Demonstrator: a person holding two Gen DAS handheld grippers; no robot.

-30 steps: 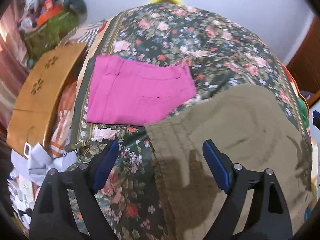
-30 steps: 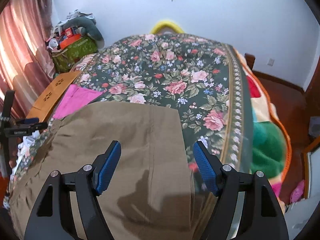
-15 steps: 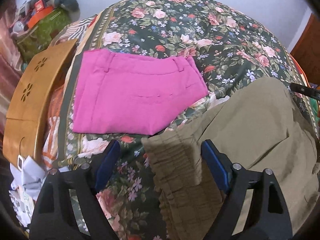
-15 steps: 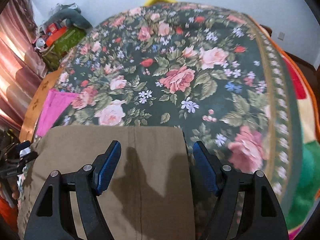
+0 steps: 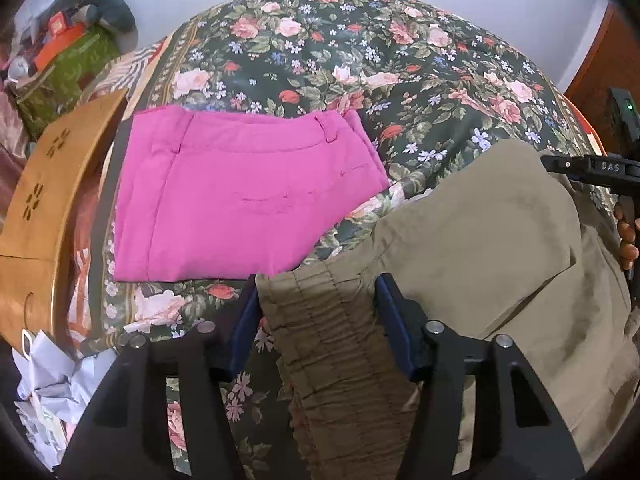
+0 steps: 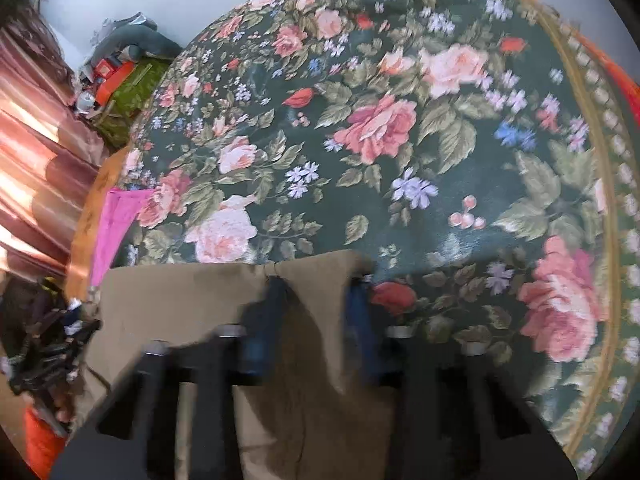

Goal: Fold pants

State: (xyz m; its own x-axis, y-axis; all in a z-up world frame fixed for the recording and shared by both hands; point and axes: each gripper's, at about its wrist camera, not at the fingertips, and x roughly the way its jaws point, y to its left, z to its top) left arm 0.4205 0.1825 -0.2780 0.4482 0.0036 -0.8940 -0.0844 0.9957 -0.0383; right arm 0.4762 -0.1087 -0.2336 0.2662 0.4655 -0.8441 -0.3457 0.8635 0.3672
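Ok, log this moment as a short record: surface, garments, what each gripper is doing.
surface: floral bedspread
garment in work: khaki pants, lying flat on the bedspread
other garment: pink pants, folded, lying beside the khaki pair
left gripper: jaws closing, with the gathered elastic waistband between them
right gripper: jaws closing on the far edge of the khaki pants, cloth bunched between them; view blurred
beside the bed: wooden board
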